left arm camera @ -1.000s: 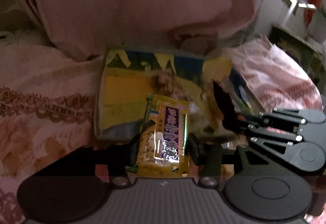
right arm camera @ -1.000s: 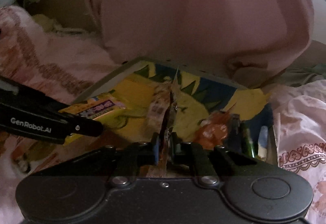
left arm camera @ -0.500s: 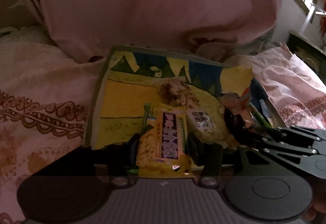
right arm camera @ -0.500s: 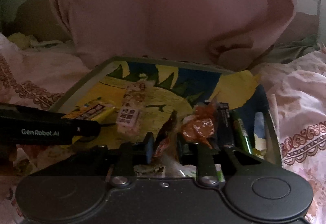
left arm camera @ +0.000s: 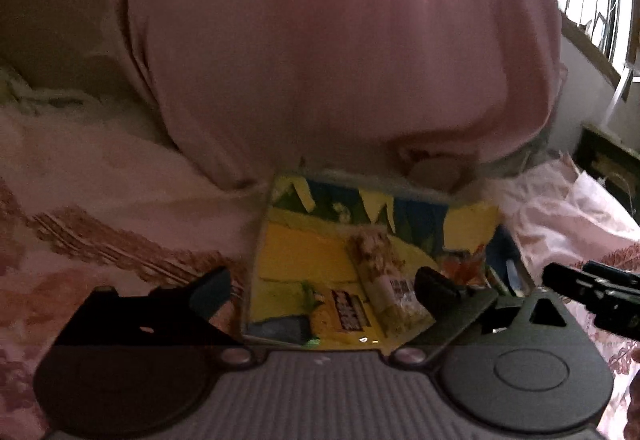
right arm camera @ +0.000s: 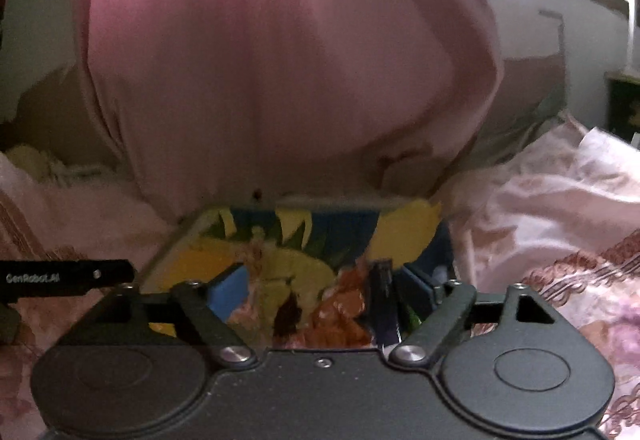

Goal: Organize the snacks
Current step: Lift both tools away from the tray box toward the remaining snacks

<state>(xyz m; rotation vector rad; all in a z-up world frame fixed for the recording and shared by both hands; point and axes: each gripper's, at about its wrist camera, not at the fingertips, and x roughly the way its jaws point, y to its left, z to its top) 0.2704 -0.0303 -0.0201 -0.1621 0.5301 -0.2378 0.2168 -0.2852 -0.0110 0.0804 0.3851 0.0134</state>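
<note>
A: How are the two tools shown?

B: The left gripper [left arm camera: 324,290] is seen with its jaws opening, spread wide, nothing pressed between the pads; the yellow snack packet [left arm camera: 344,314] is seen lying free below the gap, inside the tray [left arm camera: 260,236]. The right gripper [right arm camera: 320,290] is likewise opening (blue pads well apart), and no snack is clamped by it.

A: Where are the snacks placed, relative to the tray?

B: All are seen inside it. A pale packet [left arm camera: 394,290] lies just beside the yellow one, toward the tray's middle; orange wrappers [right arm camera: 344,310] and a dark stick pack [right arm camera: 384,300] are gathered at its right side. The tray itself rests on a patterned bedcover [left arm camera: 100,240], in front of a person's pink garment [left arm camera: 340,59].

A: What could go wrong from here?

B: The tray is borne by soft bedding, so it could be tipped by a nudge from either tool. A light wrapper might also be snagged by a finger on withdrawal and dragged out, since the packets lie directly beneath the jaws.
</note>
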